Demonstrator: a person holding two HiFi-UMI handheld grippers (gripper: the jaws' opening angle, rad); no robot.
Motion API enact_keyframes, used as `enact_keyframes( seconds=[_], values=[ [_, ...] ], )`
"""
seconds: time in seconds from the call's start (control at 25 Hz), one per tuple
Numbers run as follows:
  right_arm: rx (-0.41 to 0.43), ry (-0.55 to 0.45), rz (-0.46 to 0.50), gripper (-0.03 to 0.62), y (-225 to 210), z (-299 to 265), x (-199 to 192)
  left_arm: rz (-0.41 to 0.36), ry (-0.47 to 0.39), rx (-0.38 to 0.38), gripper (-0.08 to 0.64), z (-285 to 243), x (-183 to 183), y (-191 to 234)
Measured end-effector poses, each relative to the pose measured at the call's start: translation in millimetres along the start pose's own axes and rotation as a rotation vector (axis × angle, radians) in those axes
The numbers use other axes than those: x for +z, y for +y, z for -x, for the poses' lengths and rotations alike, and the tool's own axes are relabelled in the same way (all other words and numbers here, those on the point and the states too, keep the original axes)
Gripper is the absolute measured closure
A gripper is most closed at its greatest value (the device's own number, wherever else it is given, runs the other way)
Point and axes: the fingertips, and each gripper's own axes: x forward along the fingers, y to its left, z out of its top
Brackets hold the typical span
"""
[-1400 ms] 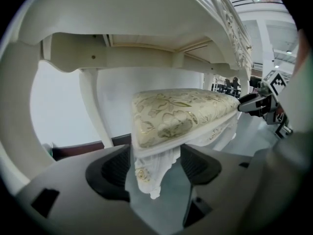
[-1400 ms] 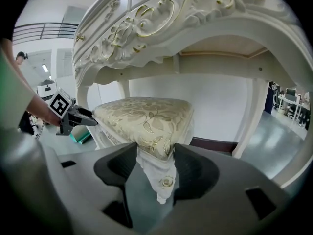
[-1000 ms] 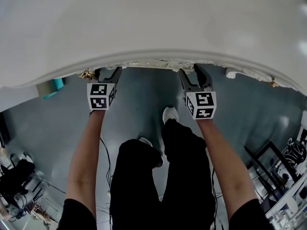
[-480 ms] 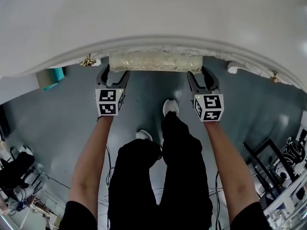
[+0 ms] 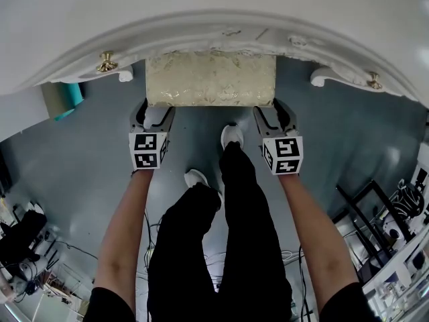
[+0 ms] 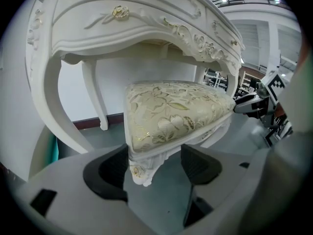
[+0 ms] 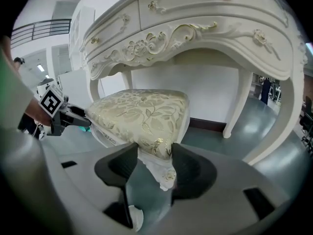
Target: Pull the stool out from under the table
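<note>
Both left gripper (image 5: 154, 111), right gripper (image 5: 273, 111) clamp stool (image 5: 211, 79) corners | gold-floral cushion (image 7: 142, 114), carved white frame (image 7: 164, 173)

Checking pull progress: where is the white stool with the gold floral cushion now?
Head view, centre: the white stool with gold floral cushion sticks partway from under the white carved table, near corners in the left hand-held gripper and right hand-held gripper.

Table (image 5: 214, 5) lies at the far side. Stool (image 5: 210, 79) stands half under its front edge, the near half projecting toward the person. Left gripper (image 5: 153, 109) sits at the stool's near left corner, right gripper (image 5: 273, 109) at its near right corner, each with the corner between its jaws. Legs (image 5: 221, 240) stand on the floor (image 5: 80, 159) just before the stool, between the arms. Bin (image 5: 64, 99) stands left, partly under the table.
</note>
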Motion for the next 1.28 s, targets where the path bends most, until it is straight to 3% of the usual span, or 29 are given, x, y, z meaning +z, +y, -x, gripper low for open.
enact_keyframes(
  seconds=[0.68, 1.08, 1.28],
  values=[
    [-0.033, 0.086, -0.048, 0.37, 29.5, 65.0, -71.4, 0.031, 0.062, -0.086, 0.219, 59.3, -65.4, -55.0],
    [-0.036, 0.114, -0.036, 0.372, 32.9, 73.1, -80.1, -0.017, 0.084, -0.126, 0.195, 68.1, -75.5, -65.3],
    [-0.042, 0.125, -0.042, 0.374, 35.3, 82.4, -88.7, 0.003, 0.09, -0.126, 0.193, 75.0, -82.6, -73.6]
  ],
)
